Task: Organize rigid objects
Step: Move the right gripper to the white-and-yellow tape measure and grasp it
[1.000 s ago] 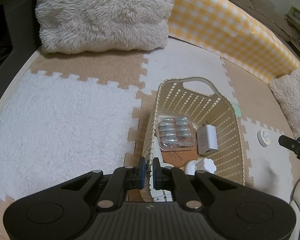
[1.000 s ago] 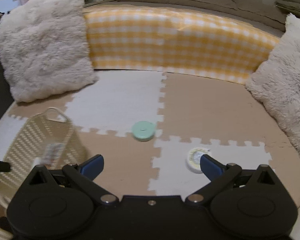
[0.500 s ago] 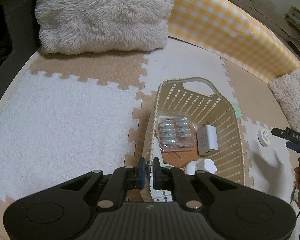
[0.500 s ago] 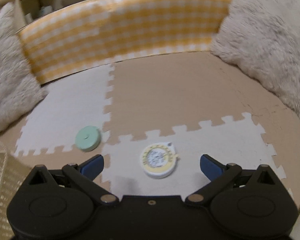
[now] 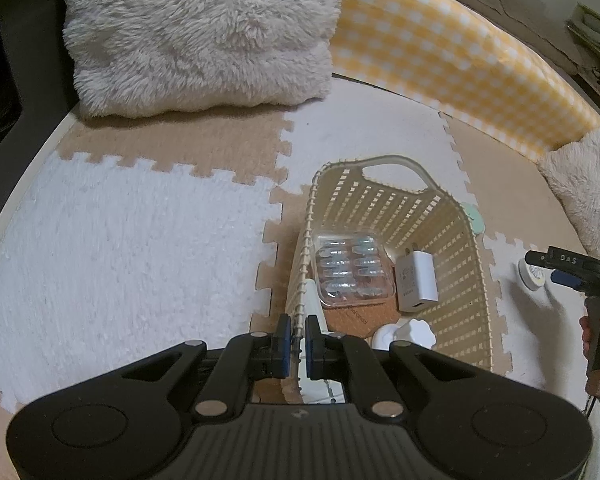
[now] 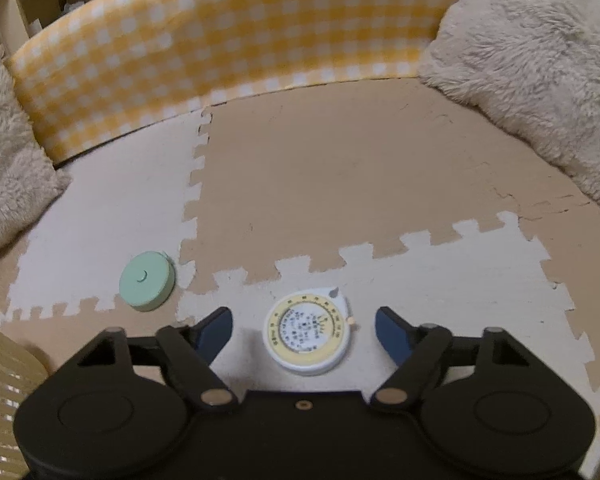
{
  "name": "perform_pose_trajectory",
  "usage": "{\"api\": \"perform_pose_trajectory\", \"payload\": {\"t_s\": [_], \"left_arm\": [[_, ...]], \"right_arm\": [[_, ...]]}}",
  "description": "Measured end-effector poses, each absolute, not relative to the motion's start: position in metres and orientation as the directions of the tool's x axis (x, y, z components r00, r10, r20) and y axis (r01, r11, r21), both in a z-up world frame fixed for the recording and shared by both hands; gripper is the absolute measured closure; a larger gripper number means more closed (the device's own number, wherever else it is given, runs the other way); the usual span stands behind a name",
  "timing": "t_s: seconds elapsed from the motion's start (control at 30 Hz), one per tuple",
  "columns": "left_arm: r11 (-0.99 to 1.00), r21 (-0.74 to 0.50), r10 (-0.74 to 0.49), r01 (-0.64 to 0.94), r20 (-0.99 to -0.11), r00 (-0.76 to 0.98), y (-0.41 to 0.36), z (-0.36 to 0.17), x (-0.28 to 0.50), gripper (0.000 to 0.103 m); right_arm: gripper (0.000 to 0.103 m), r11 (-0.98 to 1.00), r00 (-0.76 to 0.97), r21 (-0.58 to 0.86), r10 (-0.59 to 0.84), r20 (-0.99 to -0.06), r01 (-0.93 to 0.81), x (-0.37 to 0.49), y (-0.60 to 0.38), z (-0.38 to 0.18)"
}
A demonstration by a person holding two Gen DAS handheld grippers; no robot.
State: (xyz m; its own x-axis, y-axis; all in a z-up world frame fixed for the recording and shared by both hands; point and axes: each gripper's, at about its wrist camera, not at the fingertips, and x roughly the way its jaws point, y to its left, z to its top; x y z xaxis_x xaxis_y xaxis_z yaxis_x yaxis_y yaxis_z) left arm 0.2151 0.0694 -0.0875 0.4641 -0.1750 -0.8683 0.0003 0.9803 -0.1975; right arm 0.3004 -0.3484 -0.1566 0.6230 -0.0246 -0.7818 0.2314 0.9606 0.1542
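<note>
1. Basket (image 5: 474,280), cream and slotted, stands on the foam mat; the left gripper (image 5: 296,339) is clamped on its near rim.
2. Right gripper (image 6: 303,330), jaws just closing but not touching, straddles the white-and-yellow tape measure (image 6: 307,334).
3. Green disc (image 6: 147,281) lies nearby.

The basket (image 5: 476,276) sits at centre frame on the floor mat (image 5: 120,248), holding a clear case (image 5: 352,268) left of a charger (image 5: 418,280); a round tape measure (image 5: 534,274) lies to its right.
</note>
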Motion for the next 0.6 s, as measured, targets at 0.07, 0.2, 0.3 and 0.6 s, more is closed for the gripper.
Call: {"api": "perform_pose_trajectory", "payload": {"t_s": [0.07,0.2,0.3,0.6], "left_arm": [[0.980,-0.197,-0.175,0.000,-0.868,0.464,0.0694,-0.0875,0.2151,0.097],[0.981,-0.196,-0.175,0.001,-0.868,0.464,0.0692,-0.0880,0.2160,0.097],[0.980,-0.197,-0.175,0.001,-0.868,0.464,0.0692,-0.0880,0.2161,0.097],[0.980,-0.197,-0.175,0.001,-0.868,0.464,0.0693,-0.0881,0.2161,0.097]], "right_arm": [[0.040,0.961,0.617,0.141,-0.038,-0.786,0.239,0.3023,-0.3473,-0.1591],[0.046,0.962,0.600,0.131,-0.040,-0.799,0.239,0.3051,-0.3468,-0.1646],[0.046,0.961,0.589,0.124,-0.048,-0.807,0.248,0.3070,-0.3465,-0.1671],[0.047,0.971,0.571,0.052,-0.094,-0.816,0.233,0.3070,-0.3397,-0.1660]]}}
